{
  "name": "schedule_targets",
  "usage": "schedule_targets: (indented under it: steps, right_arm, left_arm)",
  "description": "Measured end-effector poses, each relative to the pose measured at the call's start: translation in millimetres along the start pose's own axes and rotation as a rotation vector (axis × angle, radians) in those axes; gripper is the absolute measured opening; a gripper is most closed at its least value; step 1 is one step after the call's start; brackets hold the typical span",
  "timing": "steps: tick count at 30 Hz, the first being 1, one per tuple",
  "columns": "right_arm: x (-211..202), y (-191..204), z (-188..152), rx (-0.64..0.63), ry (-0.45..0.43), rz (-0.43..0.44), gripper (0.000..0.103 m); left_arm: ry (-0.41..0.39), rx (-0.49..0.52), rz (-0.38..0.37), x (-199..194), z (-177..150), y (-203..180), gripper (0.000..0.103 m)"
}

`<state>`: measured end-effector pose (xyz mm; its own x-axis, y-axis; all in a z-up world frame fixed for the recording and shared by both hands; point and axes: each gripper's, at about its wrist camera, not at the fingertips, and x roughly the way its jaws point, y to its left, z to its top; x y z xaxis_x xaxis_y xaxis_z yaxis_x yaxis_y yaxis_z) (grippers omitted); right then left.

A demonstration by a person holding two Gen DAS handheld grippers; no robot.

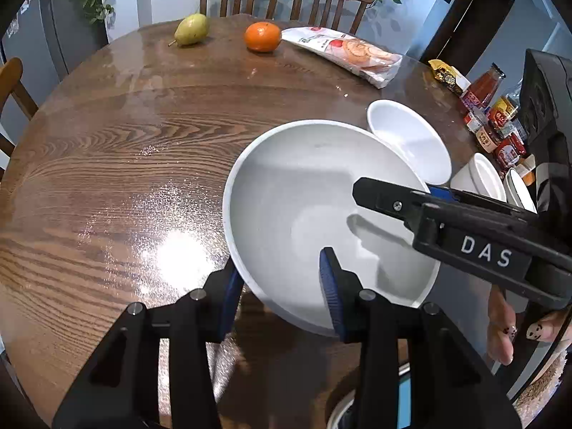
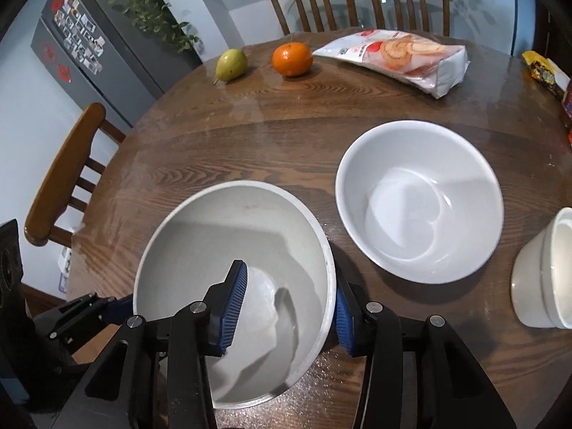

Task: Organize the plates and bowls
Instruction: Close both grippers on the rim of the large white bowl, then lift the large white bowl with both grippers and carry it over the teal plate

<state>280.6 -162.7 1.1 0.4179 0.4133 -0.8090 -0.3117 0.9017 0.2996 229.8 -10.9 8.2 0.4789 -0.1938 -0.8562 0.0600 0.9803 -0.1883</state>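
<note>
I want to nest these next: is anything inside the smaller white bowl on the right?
No: in the right wrist view the smaller white bowl shows only its bare glossy inside.

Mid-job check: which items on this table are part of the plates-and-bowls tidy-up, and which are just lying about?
Job items:
grey bowl, both grippers straddling its rim: left gripper, right gripper
white bowl
stacked white cups

Lying about:
pear
orange
snack bag
sauce bottles and jars
</note>
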Motion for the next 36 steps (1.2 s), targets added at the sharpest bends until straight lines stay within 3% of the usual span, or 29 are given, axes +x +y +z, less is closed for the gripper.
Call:
schedule_targets:
  steps: [16, 36]
  right_arm:
    - [-42, -14, -26, 0.01, -0.075, -0.041, 0.048]
    - [-46, -37, -56, 0.064, -0.078, -0.061, 0.048]
  left_arm:
    - [0.03, 0.078, -0.05, -8, -20, -42, 0.042]
    - [0.101, 0.131, -0.061, 11, -35, -63, 0.043]
